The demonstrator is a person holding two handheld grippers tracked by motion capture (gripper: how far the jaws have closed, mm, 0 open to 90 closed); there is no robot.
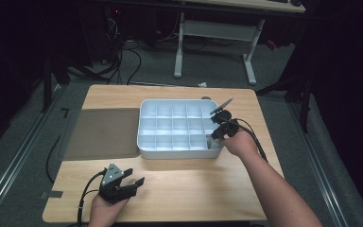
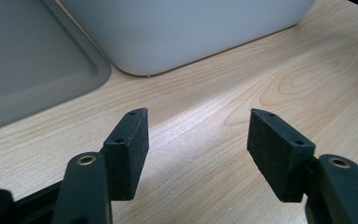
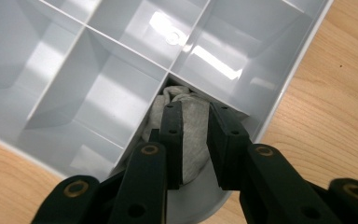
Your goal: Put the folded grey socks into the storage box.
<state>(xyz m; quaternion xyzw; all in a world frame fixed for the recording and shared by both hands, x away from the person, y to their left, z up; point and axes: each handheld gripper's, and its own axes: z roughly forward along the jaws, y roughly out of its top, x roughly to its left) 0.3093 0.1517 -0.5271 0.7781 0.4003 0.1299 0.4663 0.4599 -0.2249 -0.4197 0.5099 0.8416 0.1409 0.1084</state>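
Two grippers work at a pale wooden worktop [image 1: 179,184] with a wavy grain, and a white plastic organiser tray [image 1: 179,151] serves as the landmark. That tray is a shallow rectangle with rounded corners, glossy and smooth, split by thin straight walls into a grid of small square compartments.

A grey cloth [image 3: 193,126], soft and rumpled with a fine matte weave, lies bunched in the tray's corner compartment nearest the person's right hand, pressed up against the dividing walls. The right gripper [image 3: 198,140] reaches down into that same compartment from the tray's near right corner. Its black fingers [image 3: 172,135], blocky and flat-faced with small screw holes, stand a narrow way apart with the cloth showing in the gap between them; whether the pads are pressing on the cloth cannot be told from the right gripper view. In the high view the right gripper [image 1: 220,132] sits over that corner, its cable trailing back along the forearm.

The left gripper [image 1: 123,184] hovers low over bare wood, well in front of the tray's near left corner. Its fingers [image 2: 128,149] are spread wide with nothing between them, their inner pads rough and dark.

Just beside the tray's left wall lies a flat grey lid [image 1: 101,132], dull and smooth, with a raised rounded rim and soft corners.
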